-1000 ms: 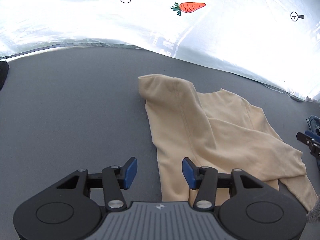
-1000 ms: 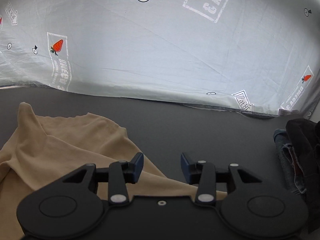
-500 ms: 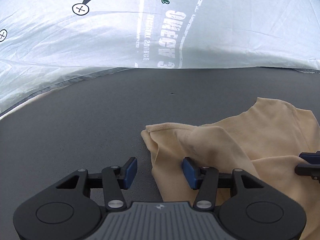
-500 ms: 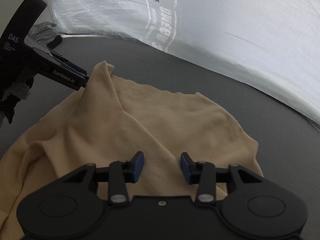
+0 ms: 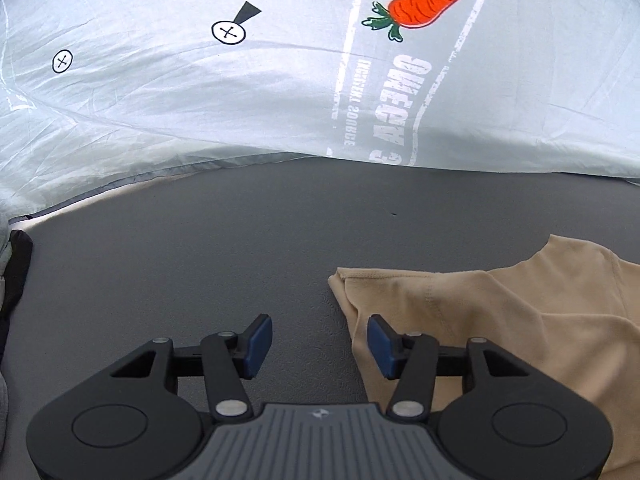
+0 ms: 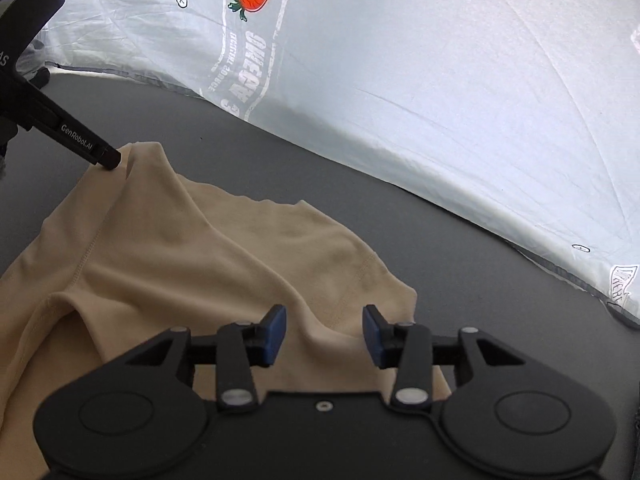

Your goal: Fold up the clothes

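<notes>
Dark grey matting (image 5: 200,272) covers the work surface, and behind it hangs a pale sheet (image 5: 160,100) printed with an orange carrot (image 5: 424,8), grey lettering and small crossed circles. On the mat lies a tan shirt (image 6: 224,264), rumpled, with folds and ridges running through it and a stitched hem showing along its near edge.

From the left wrist view, the left gripper (image 5: 320,344) stands with its jaws about half apart. Its blue pads (image 5: 259,342) press on nothing — the left one sits over bare mat, while the right one sits just over the edge of the shirt (image 5: 500,320), near the corner with the hem. The cloth's edge runs through the gap between the jaws, but whether the right pad actually touches the fabric cannot be told. In the right wrist view this same gripper (image 6: 108,160) comes in from the upper left as a black finger with white lettering, its tip at a raised corner of the shirt; that corner stands up in a peak beside it.

The right gripper (image 6: 324,334) points down over the near right part of the shirt. Its jaws have just been opening and now stand moderately apart, with a soft fold of tan cloth rising in the gap between the blue pads (image 6: 275,332) — neither pad is seen pinching it.
</notes>
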The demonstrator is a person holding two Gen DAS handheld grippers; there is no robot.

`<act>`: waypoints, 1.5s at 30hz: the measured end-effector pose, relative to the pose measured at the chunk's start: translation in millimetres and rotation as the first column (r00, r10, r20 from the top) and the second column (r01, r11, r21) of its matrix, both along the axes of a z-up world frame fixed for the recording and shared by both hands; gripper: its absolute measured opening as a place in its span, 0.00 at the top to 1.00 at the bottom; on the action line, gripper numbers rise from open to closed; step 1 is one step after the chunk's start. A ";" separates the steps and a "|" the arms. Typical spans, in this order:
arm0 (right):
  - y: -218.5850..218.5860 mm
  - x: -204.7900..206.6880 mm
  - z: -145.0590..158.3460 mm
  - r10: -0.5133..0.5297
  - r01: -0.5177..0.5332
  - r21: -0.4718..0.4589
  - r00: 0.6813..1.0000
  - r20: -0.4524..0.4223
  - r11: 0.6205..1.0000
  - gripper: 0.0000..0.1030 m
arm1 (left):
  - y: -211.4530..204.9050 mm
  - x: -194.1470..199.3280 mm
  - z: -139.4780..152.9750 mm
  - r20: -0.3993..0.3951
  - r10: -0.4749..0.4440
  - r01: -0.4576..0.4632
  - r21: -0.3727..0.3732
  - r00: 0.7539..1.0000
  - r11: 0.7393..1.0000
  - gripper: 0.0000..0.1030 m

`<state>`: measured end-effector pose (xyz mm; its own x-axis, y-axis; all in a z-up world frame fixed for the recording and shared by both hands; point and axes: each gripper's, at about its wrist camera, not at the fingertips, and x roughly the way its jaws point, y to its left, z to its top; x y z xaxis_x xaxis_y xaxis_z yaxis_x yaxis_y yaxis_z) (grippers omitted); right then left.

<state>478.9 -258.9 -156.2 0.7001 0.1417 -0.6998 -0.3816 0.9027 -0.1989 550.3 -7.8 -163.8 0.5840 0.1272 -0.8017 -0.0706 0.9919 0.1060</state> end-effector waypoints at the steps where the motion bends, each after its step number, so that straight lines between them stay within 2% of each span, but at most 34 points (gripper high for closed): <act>1: -1.8 -10.5 5.5 -0.004 0.004 0.030 1.000 -0.012 1.000 0.57 | 3.6 -12.3 7.7 0.002 0.012 -0.012 -0.019 1.000 1.000 0.47; 4: -9.1 -58.0 21.4 0.011 0.002 0.148 0.997 -0.082 0.989 0.58 | 3.9 -62.4 25.2 -0.012 0.032 -0.033 -0.080 0.999 0.996 0.46; 7: -10.5 -113.2 22.1 0.042 0.003 0.243 0.983 -0.180 0.970 0.66 | 3.4 -131.9 29.4 -0.069 0.000 -0.009 -0.125 0.998 0.992 0.46; 10: -11.9 -164.2 11.5 0.046 0.078 0.334 0.936 -0.348 0.939 0.82 | 1.6 -201.2 24.3 -0.154 -0.039 0.012 -0.173 0.987 0.985 0.46; 14: -11.2 -216.9 -1.3 0.123 0.147 0.475 0.863 -0.491 0.867 0.82 | 3.3 -270.2 9.8 -0.252 -0.028 -0.028 -0.215 0.967 0.976 0.46; 17: -2.7 -249.8 -8.6 0.155 0.156 0.501 0.837 -0.525 0.852 0.82 | 4.5 -304.4 0.4 -0.285 -0.025 -0.044 -0.232 0.958 0.972 0.46; 19: -0.5 -264.3 -11.1 0.164 0.172 0.521 0.828 -0.536 0.836 0.79 | 1.0 -317.8 -0.9 -0.276 -0.043 -0.016 -0.208 0.960 0.978 0.46; 22: 3.3 -279.6 -19.3 0.154 0.226 0.526 0.798 -0.583 0.820 0.61 | -4.4 -333.3 -3.1 -0.260 -0.070 0.024 -0.177 0.963 0.984 0.45; 24: 7.8 -287.9 -23.1 0.149 0.235 0.525 0.795 -0.588 0.818 0.61 | -8.1 -341.2 -4.8 -0.248 -0.089 0.051 -0.156 0.965 0.986 0.43; 27: 17.8 -296.0 -26.5 0.099 0.259 0.501 0.808 -0.581 0.826 0.69 | -12.1 -347.4 -5.7 -0.240 -0.098 0.065 -0.139 0.966 0.988 0.40; 29: 20.6 -297.1 -29.0 0.076 0.288 0.515 0.815 -0.575 0.807 0.98 | -11.8 -350.4 -3.8 -0.238 -0.100 0.066 -0.146 0.966 0.987 0.39; 32: 11.8 -303.8 -23.8 0.058 0.346 0.584 0.825 -0.562 0.735 0.98 | -10.6 -355.5 0.3 -0.235 -0.107 0.071 -0.155 0.966 0.985 0.39; 33: 7.5 -307.8 -19.8 0.040 0.359 0.591 0.832 -0.554 0.722 0.98 | -9.8 -357.9 1.0 -0.233 -0.109 0.073 -0.160 0.966 0.985 0.39; 35: -1.3 -314.3 -14.4 -0.018 0.364 0.560 0.849 -0.528 0.745 0.98 | -8.9 -362.8 0.8 -0.237 -0.107 0.070 -0.157 0.966 0.985 0.39; 37: -8.5 -316.0 -21.0 -0.057 0.391 0.528 0.840 -0.540 0.754 0.98 | -8.3 -365.1 -0.4 -0.240 -0.108 0.072 -0.154 0.965 0.985 0.39; 41: -12.2 -309.8 -38.4 -0.097 0.445 0.494 0.808 -0.582 0.747 0.98 | -7.6 -363.7 3.2 -0.248 -0.117 0.082 -0.145 0.962 0.986 0.38; 43: -10.9 -307.8 -38.1 -0.091 0.436 0.482 0.806 -0.585 0.760 0.97 | -8.6 -362.0 6.3 -0.237 -0.128 0.098 -0.137 0.963 0.986 0.34; 45: -10.1 -307.2 -35.0 -0.082 0.420 0.472 0.807 -0.584 0.775 0.93 | -9.0 -359.3 10.0 -0.217 -0.140 0.110 -0.145 0.966 0.983 0.26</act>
<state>171.7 -269.1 -191.2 0.3349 0.4907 -0.8044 -0.0109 0.8557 0.5174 191.0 -16.8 -153.7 0.3908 -0.0496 -0.9191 0.0653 0.9975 -0.0260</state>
